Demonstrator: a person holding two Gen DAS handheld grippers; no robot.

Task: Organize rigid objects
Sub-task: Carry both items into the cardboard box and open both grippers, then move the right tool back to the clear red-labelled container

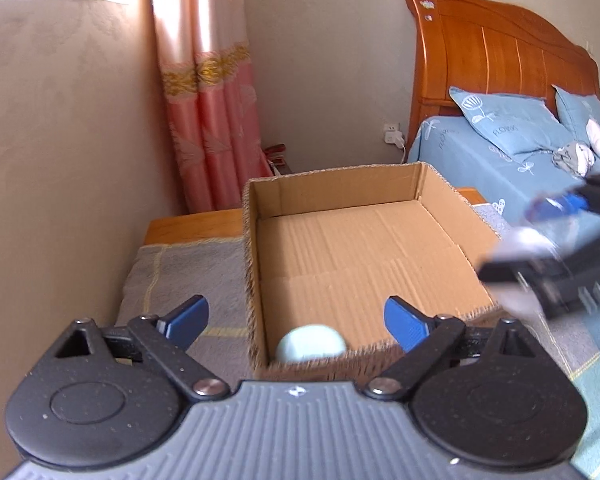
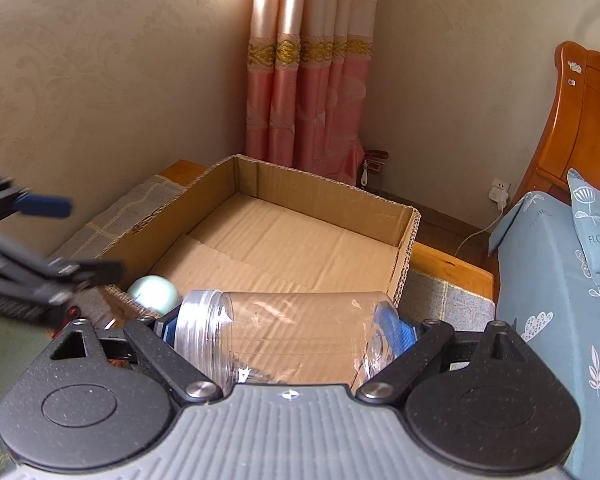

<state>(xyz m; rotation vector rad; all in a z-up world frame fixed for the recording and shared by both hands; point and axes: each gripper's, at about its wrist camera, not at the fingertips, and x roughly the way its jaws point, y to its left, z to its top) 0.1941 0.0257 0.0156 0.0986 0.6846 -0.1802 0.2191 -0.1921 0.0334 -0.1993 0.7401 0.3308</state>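
A bedroom was seen, with a pink curtain (image 2: 304,92), a wooden bed (image 1: 496,52) and a grey blanket (image 1: 180,276) spread under an open box (image 1: 360,240). A pale ball (image 1: 311,343) was lying inside the box, tight in the near corner. The left claw (image 1: 296,320) was held wide above that corner, with nothing between its blue pads. The right claw (image 2: 288,330) was closed on a clear jar (image 2: 288,332), which was gripped end to end, lying on its side just over the near wall of the box.

The jar could be dropped outside the box if it was let go too soon, because it was hanging right over the edge. It could also slip, since smooth plastic was held only at its two ends. The ball could be knocked by the jar, as it lay close by. The two claws could be bumped together, being near each other.

The bottom of the ball was hidden by the box wall. The other claw was blurred in each view. The jar's far side and the right claw's pads were partly hidden behind it.
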